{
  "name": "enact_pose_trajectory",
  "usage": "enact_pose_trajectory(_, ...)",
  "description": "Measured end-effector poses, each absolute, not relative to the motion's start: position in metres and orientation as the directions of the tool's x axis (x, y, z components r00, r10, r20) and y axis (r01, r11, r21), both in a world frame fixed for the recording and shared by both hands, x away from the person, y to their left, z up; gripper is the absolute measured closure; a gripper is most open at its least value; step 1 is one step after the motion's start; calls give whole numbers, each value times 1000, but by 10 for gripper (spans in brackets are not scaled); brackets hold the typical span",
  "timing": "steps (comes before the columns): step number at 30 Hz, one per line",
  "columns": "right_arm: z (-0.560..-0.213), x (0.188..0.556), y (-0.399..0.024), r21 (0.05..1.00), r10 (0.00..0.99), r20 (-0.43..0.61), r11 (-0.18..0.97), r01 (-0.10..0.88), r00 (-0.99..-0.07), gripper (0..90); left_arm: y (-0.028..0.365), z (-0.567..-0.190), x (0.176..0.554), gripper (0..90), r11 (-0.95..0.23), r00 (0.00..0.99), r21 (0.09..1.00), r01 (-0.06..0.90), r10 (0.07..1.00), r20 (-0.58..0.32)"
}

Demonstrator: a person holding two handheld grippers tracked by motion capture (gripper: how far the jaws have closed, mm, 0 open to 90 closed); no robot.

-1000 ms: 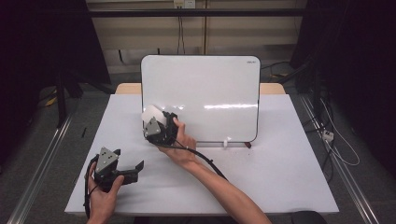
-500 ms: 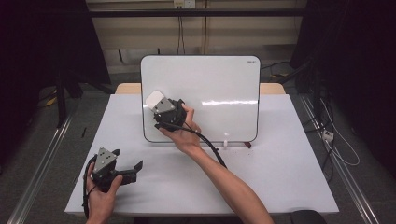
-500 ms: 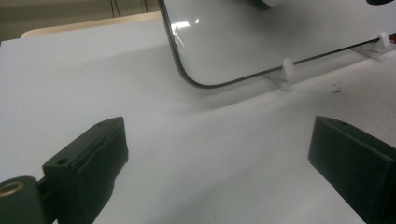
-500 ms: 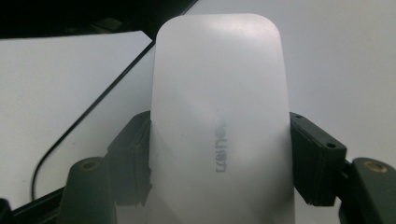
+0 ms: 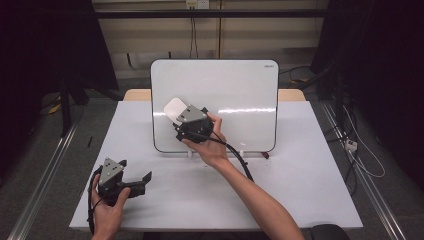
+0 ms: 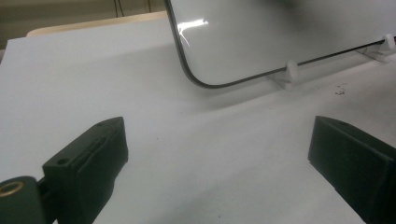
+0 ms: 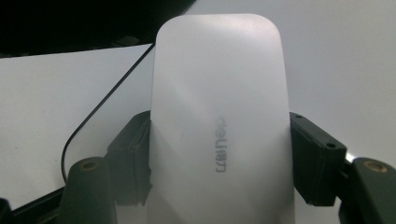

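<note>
A white board (image 5: 235,95) with a dark rim stands upright on small clips at the back of the white table (image 5: 300,175). My right gripper (image 5: 179,116) is shut on a white, rounded eraser (image 5: 173,109) and holds it in front of the board's left part. In the right gripper view the eraser (image 7: 219,93) sits gripped between both black jaws, grey lettering on its back, with the board (image 7: 336,56) behind it. My left gripper (image 5: 142,184) rests low at the table's front left, jaws wide open with nothing between them (image 6: 219,158); the board's lower corner (image 6: 261,37) is ahead of it.
White clip feet (image 6: 288,71) stick out under the board's lower edge. A small dark item (image 5: 265,156) lies by the right foot. The right gripper's black cable (image 5: 240,160) trails along the forearm. Metal rails (image 5: 45,180) run on the floor beside the table.
My right hand has carried the eraser up and to the right, from near the board's lower left corner to higher on its left part. The left gripper has stayed put.
</note>
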State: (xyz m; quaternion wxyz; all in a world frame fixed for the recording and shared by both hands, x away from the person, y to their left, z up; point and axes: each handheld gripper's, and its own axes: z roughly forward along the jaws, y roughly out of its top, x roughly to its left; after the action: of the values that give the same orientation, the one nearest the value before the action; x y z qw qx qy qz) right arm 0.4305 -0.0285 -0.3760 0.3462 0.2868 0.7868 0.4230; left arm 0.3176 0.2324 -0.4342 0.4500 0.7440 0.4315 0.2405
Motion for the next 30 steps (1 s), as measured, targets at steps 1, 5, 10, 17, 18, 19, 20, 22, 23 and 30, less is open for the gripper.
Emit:
enact_pose_trajectory(1,-377,429,-32,862,744,-306,481,158,-594,314,232,-434,317,47,-224,511,877,425,859,-29)
enact_pose_trajectory(5,-377,425,-47,863,748,-303,479,164,-590,315,232,-433,316,47,-226,510,877,423,860,-24)
enact_pose_trajectory(10,-370,424,-68,870,765,-287,460,177,-576,315,233,-435,318,47,-219,511,878,426,859,-33)
enact_pose_trajectory(17,-369,420,-101,867,793,-280,451,211,-542,314,232,-434,317,47,-222,512,875,429,859,-33)
enact_pose_trajectory(18,-370,419,-105,869,797,-275,446,216,-537,314,232,-435,317,47,-222,510,876,429,859,-32)
enact_pose_trajectory(19,-370,418,-109,870,801,-271,442,220,-534,315,232,-435,317,47,-223,511,875,429,859,-32)
enact_pose_trajectory(20,-371,417,-113,870,804,-269,439,223,-531,315,232,-435,318,46,-222,510,875,430,859,-33)
enact_pose_trajectory(22,-371,415,-120,871,810,-266,435,230,-522,315,232,-435,318,47,-226,508,873,431,861,-29)
enact_pose_trajectory(23,-371,414,-123,871,812,-264,433,234,-520,314,232,-435,318,47,-224,509,874,432,860,-31)
enact_pose_trajectory(30,-372,405,-144,867,828,-272,432,247,-491,315,233,-434,318,47,-223,506,875,430,862,-29)
